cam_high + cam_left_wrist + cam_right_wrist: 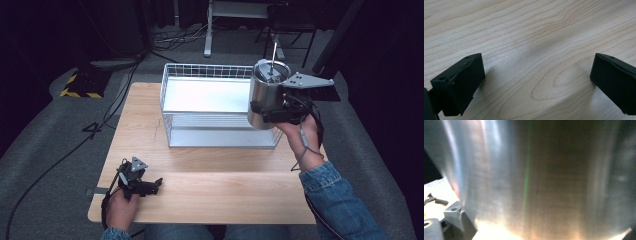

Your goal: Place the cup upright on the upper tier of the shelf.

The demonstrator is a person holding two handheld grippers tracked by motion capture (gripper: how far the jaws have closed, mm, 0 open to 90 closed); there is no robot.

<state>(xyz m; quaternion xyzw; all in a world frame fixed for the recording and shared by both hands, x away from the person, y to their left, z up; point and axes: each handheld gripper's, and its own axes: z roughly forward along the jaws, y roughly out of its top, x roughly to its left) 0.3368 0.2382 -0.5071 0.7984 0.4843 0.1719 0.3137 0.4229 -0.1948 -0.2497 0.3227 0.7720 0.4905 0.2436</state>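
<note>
Left tongs [156, 183]: low on the near bench [225, 185], jaws wide apart, nothing between them.
Right tongs [260, 107]: clamped on the steel can [264, 97], lifted clear.
Can: hanging over the wire basket's [200, 70] right end.

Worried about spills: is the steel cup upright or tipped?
Upright: the cup hangs in the right tongs, rim up, above the rack.
</note>
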